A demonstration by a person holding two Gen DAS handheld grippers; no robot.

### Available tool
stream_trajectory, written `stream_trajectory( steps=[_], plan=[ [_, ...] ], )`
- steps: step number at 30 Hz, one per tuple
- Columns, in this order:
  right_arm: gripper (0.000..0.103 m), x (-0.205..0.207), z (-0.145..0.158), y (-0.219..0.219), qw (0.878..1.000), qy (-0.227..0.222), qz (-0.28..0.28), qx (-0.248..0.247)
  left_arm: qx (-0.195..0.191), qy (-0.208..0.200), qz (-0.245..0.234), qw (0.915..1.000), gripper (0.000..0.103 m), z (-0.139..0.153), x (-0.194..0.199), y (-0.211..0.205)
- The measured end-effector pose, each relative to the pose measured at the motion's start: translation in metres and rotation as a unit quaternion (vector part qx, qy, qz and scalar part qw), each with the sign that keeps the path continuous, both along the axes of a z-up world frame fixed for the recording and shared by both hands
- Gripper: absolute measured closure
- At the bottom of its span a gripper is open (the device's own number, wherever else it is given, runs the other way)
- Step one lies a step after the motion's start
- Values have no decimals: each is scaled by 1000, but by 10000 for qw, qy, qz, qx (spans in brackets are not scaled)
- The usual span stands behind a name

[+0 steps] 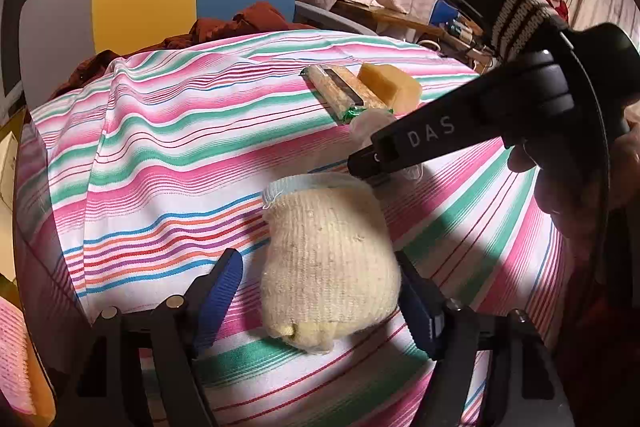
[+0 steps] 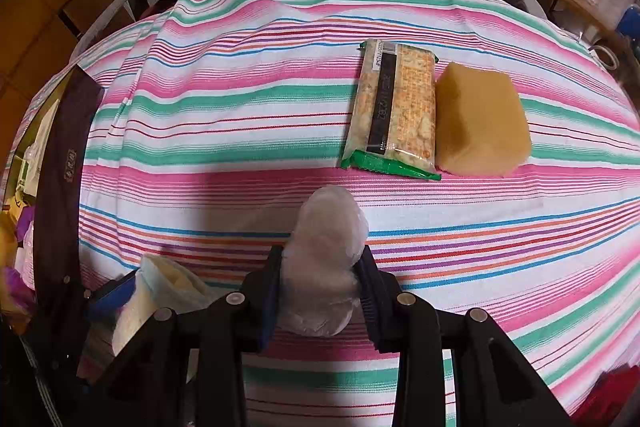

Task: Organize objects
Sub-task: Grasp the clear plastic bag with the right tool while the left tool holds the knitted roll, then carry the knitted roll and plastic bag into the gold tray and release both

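Left gripper (image 1: pixel 320 291): jaws wide around knit glove (image 1: pixel 328 263), not clamping | Right gripper (image 2: pixel 320 291): jaws pinching plastic wad (image 2: pixel 324 267), lifted for sorting | Cracker pack (image 2: pixel 392 111), sponge (image 2: pixel 480 123): grouped upper right

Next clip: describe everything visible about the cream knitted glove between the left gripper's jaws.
The knitted glove is cream, coarse ribbed yarn, bunched into a rounded lump, with a pale blue hemmed cuff at its far end and yellowish fingertips tucked at the near end. It lies on the striped tablecloth between the left gripper's blue-padded jaws, which stand apart, the right pad touching it.
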State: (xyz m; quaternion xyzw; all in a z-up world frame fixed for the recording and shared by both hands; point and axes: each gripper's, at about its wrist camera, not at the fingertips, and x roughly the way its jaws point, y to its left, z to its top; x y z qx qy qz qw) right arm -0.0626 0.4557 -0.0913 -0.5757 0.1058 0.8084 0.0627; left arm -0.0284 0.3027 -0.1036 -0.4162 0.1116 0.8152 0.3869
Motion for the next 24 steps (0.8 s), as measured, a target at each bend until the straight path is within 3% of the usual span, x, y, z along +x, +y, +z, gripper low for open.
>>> stream_trajectory(
  steps=[12,13,16,24],
  plan=[
    [66,6,3,3,9998,18,-80,-164,-196,-435,215,9986,29,9,-9,11],
    [66,6,3,3,9998,19,-81,-165,-230,-447,215,9985,30,9,-10,13],
    [66,7,3,2,9999,21,-58,-127,-405,-359,155,9984,48,8,-10,18],
    [67,3,2,-8,9998,45,109,159,-429,-161,158,9988,49,16,5,4]
  ],
)
